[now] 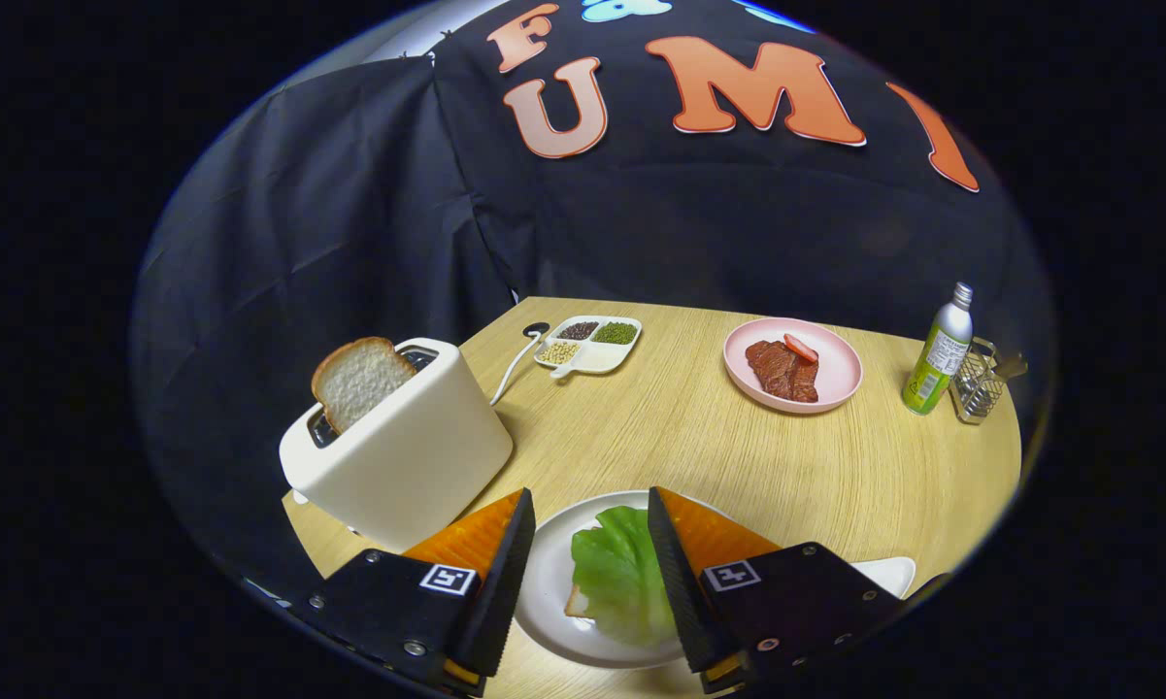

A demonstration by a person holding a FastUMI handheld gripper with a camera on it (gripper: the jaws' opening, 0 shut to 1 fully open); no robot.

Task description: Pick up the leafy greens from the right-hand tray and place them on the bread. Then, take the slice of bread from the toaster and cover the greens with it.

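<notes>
The leafy greens [619, 581] lie on a slice of bread [576, 603], of which only a corner shows beneath the leaf, and both rest on a white plate [548, 582] at the near edge of the wooden table [699, 437]. The gripper [590, 519] is positioned above this plate with its fingers spread wide apart, one on each side of the greens, and nothing is held between them; each finger body carries a square black-and-white marker. Left of the plate and just beside it stands a white toaster [398, 442] with a second bread slice [357, 381] upright in its slot. Beyond the plate, toward the far table edge, are a divided white dish [590, 343] holding dark, green and pale grains, and a pink plate [794, 364] holding red meat slices. Further right of the pink plate stands a silver bottle [938, 350] with a green label, its print too small to read, touching a wire basket [981, 386].
</notes>
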